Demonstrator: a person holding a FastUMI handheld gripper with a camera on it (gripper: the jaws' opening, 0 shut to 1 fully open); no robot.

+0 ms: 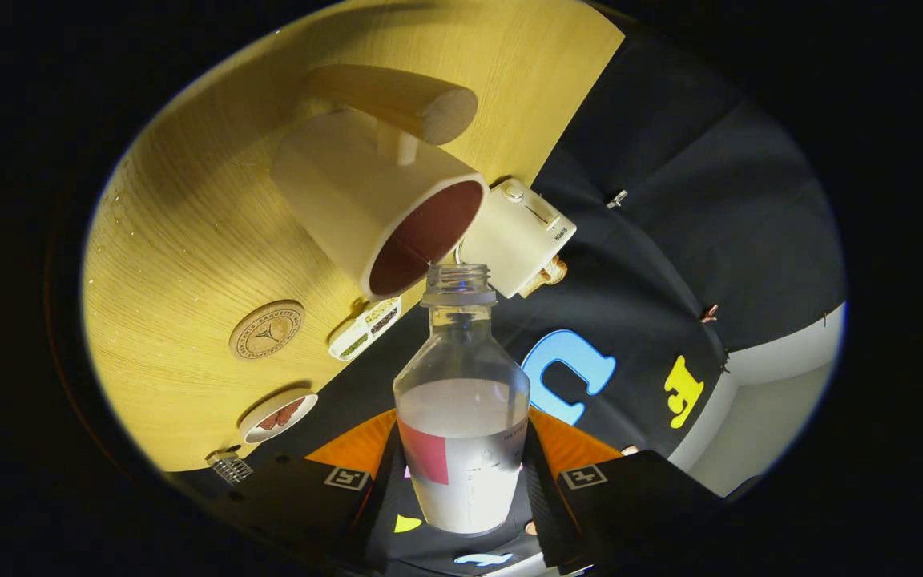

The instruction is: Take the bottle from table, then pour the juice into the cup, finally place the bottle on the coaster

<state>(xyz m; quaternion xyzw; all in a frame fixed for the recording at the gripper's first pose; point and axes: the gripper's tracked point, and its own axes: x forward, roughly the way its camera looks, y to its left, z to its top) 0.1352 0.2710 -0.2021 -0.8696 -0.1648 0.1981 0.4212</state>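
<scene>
clamping the bottle (461,433) low on its body between both fingers of the gripper (461,481), tilting its open neck at the cup (381,208) rim; smooth clear plastic, part full, likely light, slippery, crushable; gripping firmly, low.

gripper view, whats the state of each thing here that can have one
gripper: shut on the bottle
bottle: uncapped, partly filled, mouth at the cup's rim
cup: on the table, dark inside
coaster: bare, nothing on it
small dish: holds something reddish
</scene>
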